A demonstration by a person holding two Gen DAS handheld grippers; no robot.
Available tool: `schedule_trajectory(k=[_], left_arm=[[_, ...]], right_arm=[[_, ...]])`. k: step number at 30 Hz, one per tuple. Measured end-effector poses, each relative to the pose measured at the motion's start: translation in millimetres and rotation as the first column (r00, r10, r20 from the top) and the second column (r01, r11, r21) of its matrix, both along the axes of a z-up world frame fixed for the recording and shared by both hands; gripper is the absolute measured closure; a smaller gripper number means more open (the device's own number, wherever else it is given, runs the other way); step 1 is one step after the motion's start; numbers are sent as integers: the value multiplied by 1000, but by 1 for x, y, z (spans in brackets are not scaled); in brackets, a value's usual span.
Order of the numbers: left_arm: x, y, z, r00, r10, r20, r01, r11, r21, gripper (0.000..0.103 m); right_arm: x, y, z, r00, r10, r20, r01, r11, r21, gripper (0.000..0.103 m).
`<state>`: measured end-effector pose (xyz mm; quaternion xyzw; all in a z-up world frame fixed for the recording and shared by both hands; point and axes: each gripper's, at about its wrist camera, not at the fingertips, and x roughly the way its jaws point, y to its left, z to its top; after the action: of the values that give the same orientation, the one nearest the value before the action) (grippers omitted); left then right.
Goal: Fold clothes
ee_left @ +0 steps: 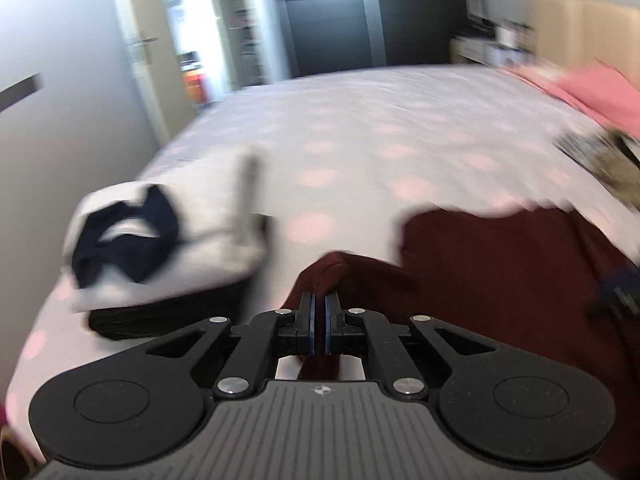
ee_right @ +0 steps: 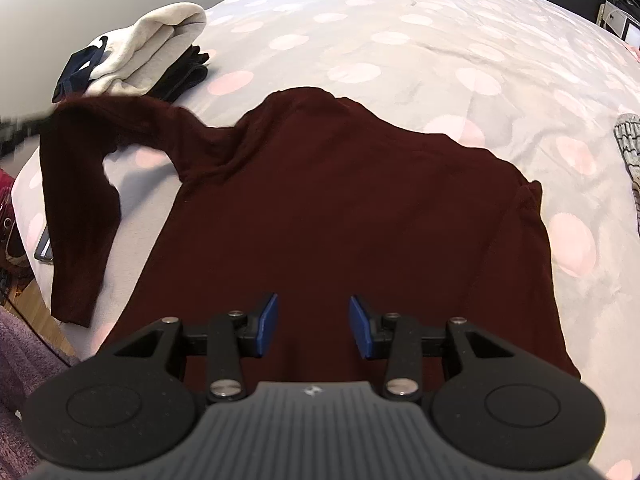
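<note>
Left gripper [ee_left: 319, 300] clenched on a bunched fold of the maroon sweater [ee_right: 340, 216], cloth pinched between the blue pads and trailing out below them. Much of the left view smeared by blur. Seen from the right wrist only as a blurred dark shape at the left frame edge, lifting the sleeve [ee_right: 100, 140] into an arch above the bed [ee_right: 400, 32].

Right gripper [ee_right: 313, 320] standing open, nothing between its pads, poised over the sweater's lower body; contact with the cloth impossible to judge.

Sweater spread flat on the dotted bedcover, its hem hidden behind the right gripper's body, its other sleeve folded in along the right side.

Beyond the raised sleeve, near the bed's corner, a folded pile [ee_right: 160, 40]: pale garment on top, dark one beneath, partly covered. At the right frame edge, a grey knit item [ee_right: 630, 148], cut off. In the left view, pink bedding [ee_left: 600, 96] far right, blurred.
</note>
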<state>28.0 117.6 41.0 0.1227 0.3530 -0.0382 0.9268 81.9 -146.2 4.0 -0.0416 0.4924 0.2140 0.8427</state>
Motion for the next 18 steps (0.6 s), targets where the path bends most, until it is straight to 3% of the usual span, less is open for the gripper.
schedule_trajectory(k=[5, 8, 12, 15, 18], left_arm=[[-34, -59, -34, 977, -196, -80, 201, 977, 68, 100], [-49, -82, -53, 945, -291, -146, 303, 950, 71, 100], [-60, -94, -76, 891, -371, -260, 390, 921, 23, 99], [-60, -85, -71, 891, -366, -268, 371, 928, -32, 80], [-55, -68, -55, 919, -327, -219, 316, 945, -85, 69]], right_arm=[[-1, -1, 0, 1000, 3, -3, -3, 1000, 3, 59], [-2, 1, 0, 1000, 10, -7, -10, 1000, 4, 59], [-2, 3, 2, 1000, 16, -2, -16, 1000, 7, 59], [-3, 3, 4, 1000, 15, 2, -15, 1000, 11, 59], [-3, 2, 4, 1000, 13, 1, -13, 1000, 11, 59]])
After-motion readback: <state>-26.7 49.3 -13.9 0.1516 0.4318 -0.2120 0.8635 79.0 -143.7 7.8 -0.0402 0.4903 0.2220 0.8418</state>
